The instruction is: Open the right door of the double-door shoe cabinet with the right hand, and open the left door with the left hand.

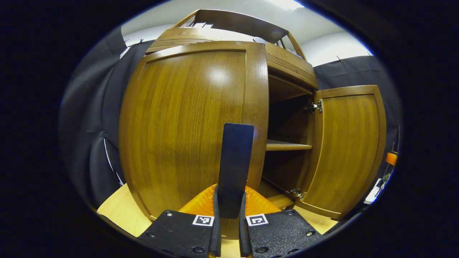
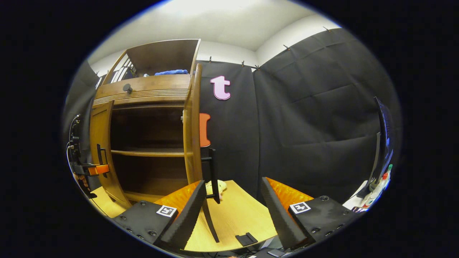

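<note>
In the left gripper view, the left gripper [image 1: 229,215] sits low in front of the shoe cabinet [image 1: 287,64], its fingers pressed together on a dark flat handle [image 1: 235,157] that stands upright between them. That handle belongs to the left door [image 1: 186,122], whose panel bulges close to the camera and hides everything behind it on that side. Past the door's right edge the cabinet's dark interior shows, with one shelf [image 1: 288,146]. The right door [image 1: 346,150] stands swung wide on two hinges, leaving free space in front of the opening. The light wooden tabletop [image 1: 118,211] shows just below the cabinet; its far reach is cut off.

In the right gripper view, the right gripper [image 2: 233,211] hangs with its fingers spread apart and nothing between them, well clear of the cabinet. The right door [image 2: 195,129] is seen edge-on, its own dark handle [image 2: 212,172] sticking out beside it. The left door [image 2: 98,150] is partly open, with the other gripper [image 2: 89,168] at its handle; the hand holding it is hard to make out. A small pale object [image 2: 218,186] lies on the tabletop behind the door, too small to identify.
</note>
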Demonstrator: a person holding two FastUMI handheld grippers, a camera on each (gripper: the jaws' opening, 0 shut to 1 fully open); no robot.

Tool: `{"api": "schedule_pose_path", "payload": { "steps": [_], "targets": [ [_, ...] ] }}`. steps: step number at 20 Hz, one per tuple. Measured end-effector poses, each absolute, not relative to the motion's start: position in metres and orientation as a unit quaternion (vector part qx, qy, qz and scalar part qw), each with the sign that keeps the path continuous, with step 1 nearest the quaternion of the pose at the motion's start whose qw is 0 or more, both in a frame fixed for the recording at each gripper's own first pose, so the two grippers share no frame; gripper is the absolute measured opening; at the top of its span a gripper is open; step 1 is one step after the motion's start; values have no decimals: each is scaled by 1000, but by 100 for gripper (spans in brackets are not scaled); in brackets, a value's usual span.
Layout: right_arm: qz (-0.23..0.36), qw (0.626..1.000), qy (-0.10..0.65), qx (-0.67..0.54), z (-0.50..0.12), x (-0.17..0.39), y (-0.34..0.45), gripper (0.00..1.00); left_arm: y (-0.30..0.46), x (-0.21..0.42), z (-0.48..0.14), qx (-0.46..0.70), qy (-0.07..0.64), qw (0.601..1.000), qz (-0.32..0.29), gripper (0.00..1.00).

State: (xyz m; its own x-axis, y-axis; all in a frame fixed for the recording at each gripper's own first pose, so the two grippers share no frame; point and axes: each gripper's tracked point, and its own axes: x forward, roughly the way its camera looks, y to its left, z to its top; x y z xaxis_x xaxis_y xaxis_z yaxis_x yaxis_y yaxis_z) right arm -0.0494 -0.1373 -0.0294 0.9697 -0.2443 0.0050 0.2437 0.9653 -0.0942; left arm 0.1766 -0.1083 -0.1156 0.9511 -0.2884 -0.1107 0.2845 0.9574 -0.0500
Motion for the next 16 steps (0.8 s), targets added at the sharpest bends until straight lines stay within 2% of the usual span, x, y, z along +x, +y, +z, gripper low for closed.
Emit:
{"api": "schedule_pose_path", "payload": {
  "steps": [16],
  "targets": [
    [-88,995,-1,-56,-27,-62,-89,99,-50,115,-110,-26,52,988,-145,21]
  ]
}}
